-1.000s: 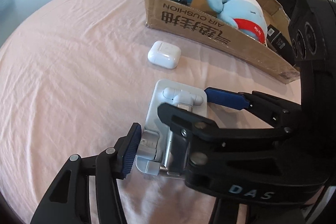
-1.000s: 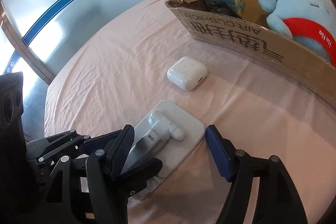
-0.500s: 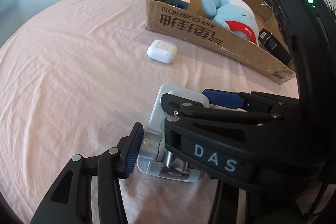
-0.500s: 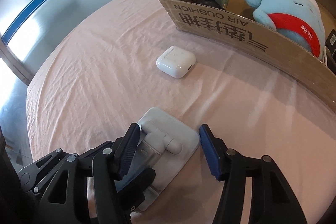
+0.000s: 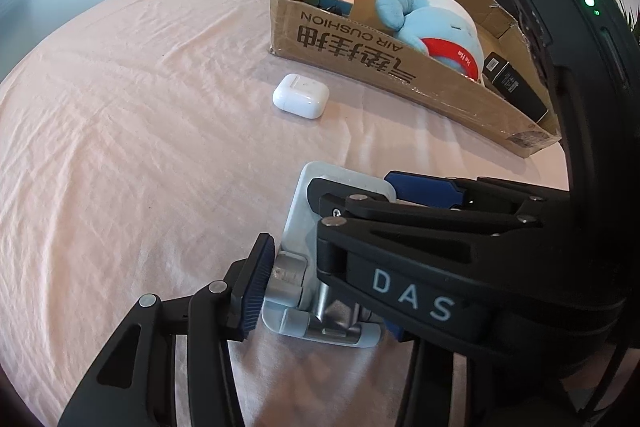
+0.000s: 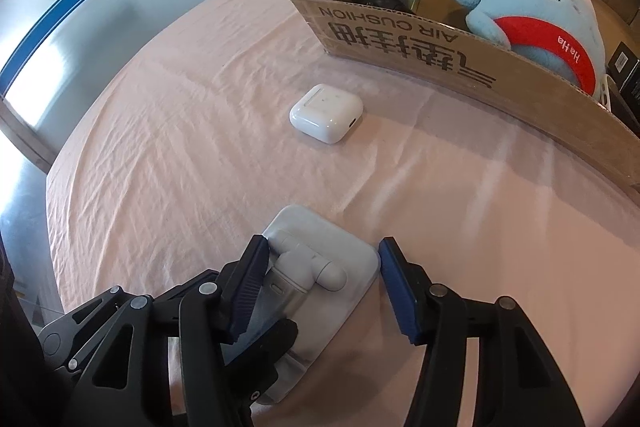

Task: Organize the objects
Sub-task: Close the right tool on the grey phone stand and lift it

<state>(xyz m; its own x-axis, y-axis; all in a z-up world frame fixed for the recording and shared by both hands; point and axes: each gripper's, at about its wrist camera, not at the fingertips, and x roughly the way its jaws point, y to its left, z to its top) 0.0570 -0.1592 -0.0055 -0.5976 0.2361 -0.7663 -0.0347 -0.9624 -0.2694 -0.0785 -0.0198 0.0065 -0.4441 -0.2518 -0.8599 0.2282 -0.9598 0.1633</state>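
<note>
While both grippers crowd the same white phone stand [image 6: 320,279] at the near edge of the pink tablecloth [image 5: 140,107], collision between them looks the main hazard. Left gripper [image 5: 320,287]: left pad appears pressed on the stand's metal hinge end, the other finger hidden behind the right tool's body, so a full clamp cannot be confirmed; jaws have just been closing. Right gripper [image 6: 320,275]: jaws have just been closing, left pad touching the stand's knob, right pad just beside the base edge with a sliver of gap, so not yet clamped. If the right closes off-centre, the flat base may pivot or skid on the cloth. Earbud case [image 6: 326,113] lies farther off, apart; cardboard box [image 6: 440,67] far right, lifting toward it could clip its near wall
</note>
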